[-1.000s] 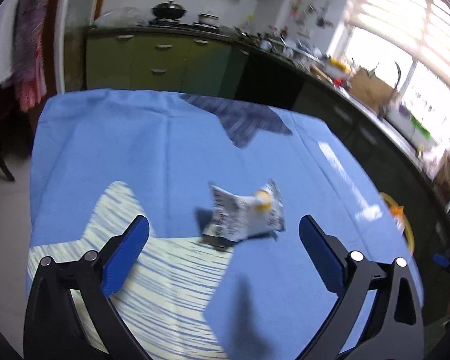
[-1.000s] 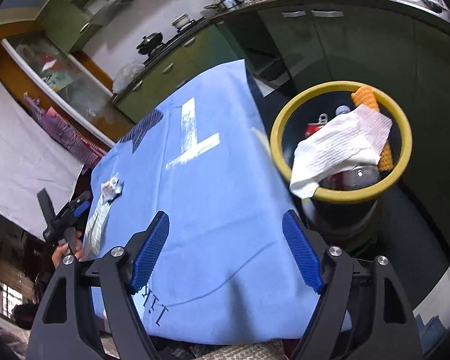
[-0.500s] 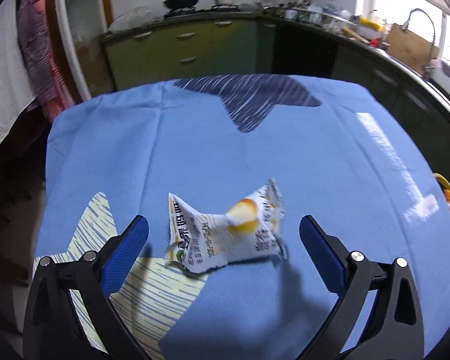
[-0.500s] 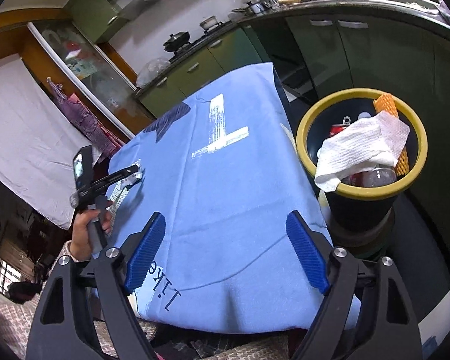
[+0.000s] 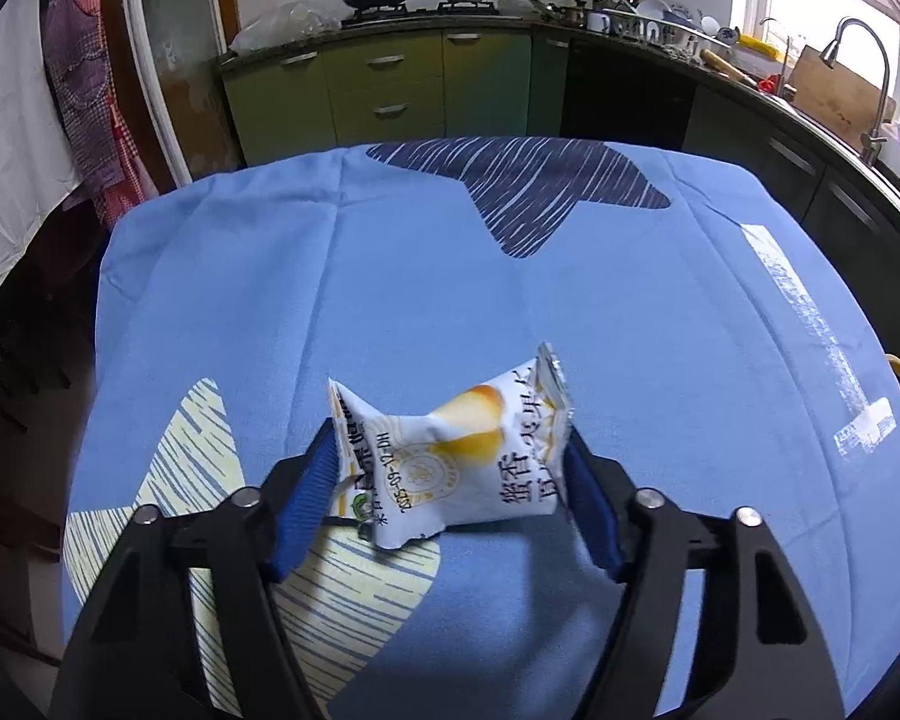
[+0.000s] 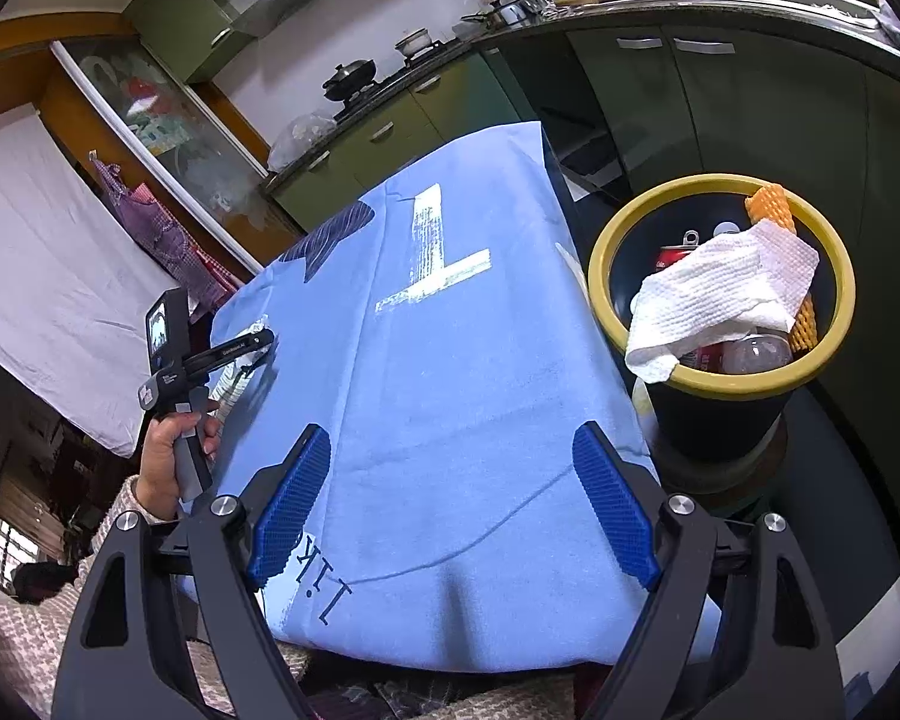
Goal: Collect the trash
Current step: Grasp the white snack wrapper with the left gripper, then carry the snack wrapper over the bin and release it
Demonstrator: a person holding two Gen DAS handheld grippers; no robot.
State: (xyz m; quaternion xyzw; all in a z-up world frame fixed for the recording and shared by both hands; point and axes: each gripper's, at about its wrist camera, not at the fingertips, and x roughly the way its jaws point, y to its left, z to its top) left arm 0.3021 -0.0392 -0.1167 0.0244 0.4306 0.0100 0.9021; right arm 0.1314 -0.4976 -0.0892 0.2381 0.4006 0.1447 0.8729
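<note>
The left gripper (image 5: pixel 450 480) had just been closing; its ribbed blue fingers (image 5: pixel 306 495) pinched a crinkled white snack wrapper (image 5: pixel 450 462). The right gripper (image 6: pixel 450 504) gaped wide and empty above the blue cloth-covered desk (image 6: pixel 450 360).

- The left tool (image 5: pixel 450 480) pointed steeply downward; its jaws had just been closing, and its blue pads (image 5: pixel 306 492) pressed on both ends of a snack wrapper (image 5: pixel 450 462) between them.
- In the right wrist view the left hand (image 6: pixel 165 456) was wrapped around that tool's handle, a knitted sleeve (image 6: pixel 120 516) covering the wrist.
- The right tool (image 6: pixel 450 504) tilted downward, its jaws spread wide with nothing between the blue pads (image 6: pixel 291 504).
</note>
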